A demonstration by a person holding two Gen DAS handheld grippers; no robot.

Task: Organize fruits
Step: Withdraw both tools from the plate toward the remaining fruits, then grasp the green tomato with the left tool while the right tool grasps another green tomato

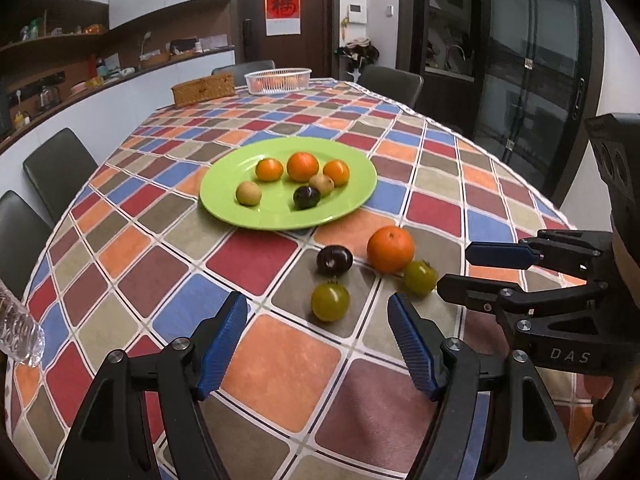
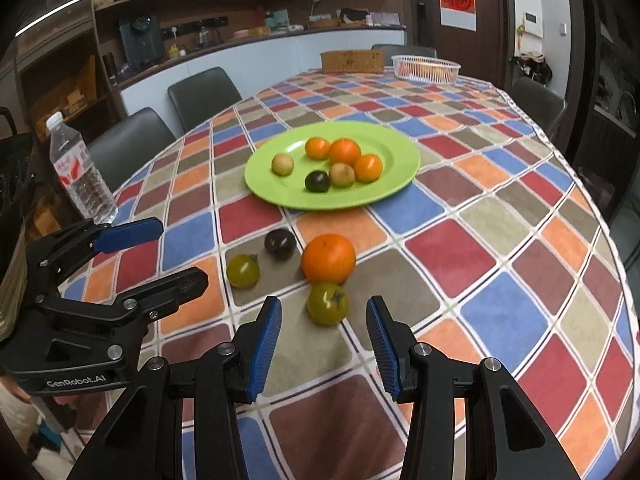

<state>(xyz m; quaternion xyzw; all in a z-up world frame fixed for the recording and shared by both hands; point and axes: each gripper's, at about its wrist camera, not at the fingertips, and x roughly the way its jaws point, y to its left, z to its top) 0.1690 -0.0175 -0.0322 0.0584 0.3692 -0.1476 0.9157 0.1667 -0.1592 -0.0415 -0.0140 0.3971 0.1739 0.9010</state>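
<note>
Fruits lie loose on the checked tablecloth just ahead of us: two green tomatoes, a dark plum and a big orange, grouped close with bare cloth on all sides. Our left gripper tilts downward, jaws open and empty, the nearer tomato just beyond its tips. Our right gripper tilts likewise, jaws apart, the other tomato just ahead, untouched. Farther on sits the green plate with six fruits. A water bottle stands near the table's left edge; a white basket waits at the far end.
</note>
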